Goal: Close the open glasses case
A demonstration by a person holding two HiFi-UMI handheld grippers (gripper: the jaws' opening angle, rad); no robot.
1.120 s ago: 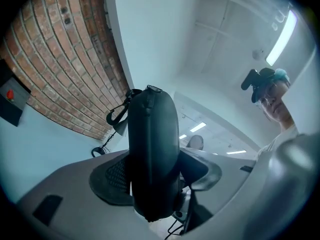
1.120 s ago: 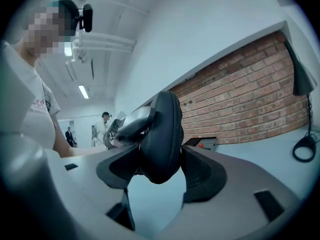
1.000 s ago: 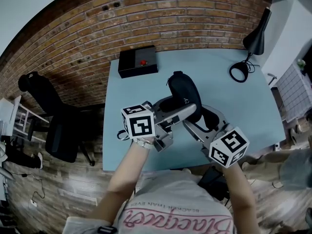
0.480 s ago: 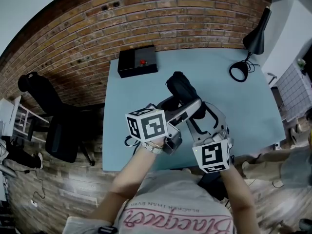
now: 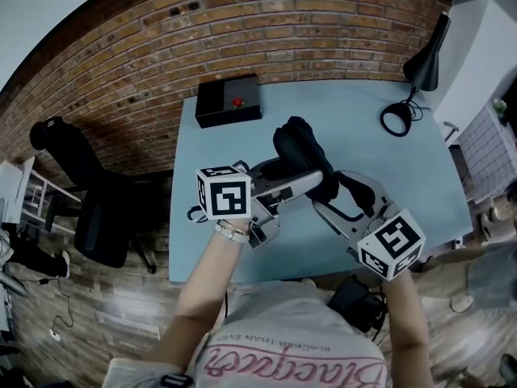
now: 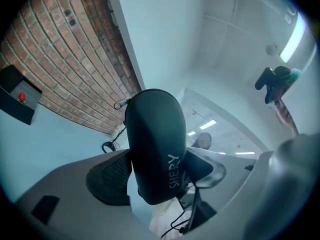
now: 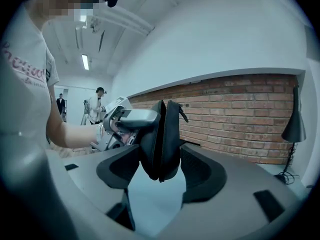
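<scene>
Glasses case [image 5: 300, 148], head view: held on end over the surface [image 5: 420, 168], towards its front edge. A second ago it gaped; now the lid is folded against the base.

Left gripper view: left tool [image 6: 159, 179] has just reopened wide, pads on the case's long edges.

Right gripper view: right tool [image 7: 160, 171] pinches both shells and a thin seam remains. Closure looks nearly complete.

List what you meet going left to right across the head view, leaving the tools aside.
office chair → black box → glasses case → lamp
</scene>
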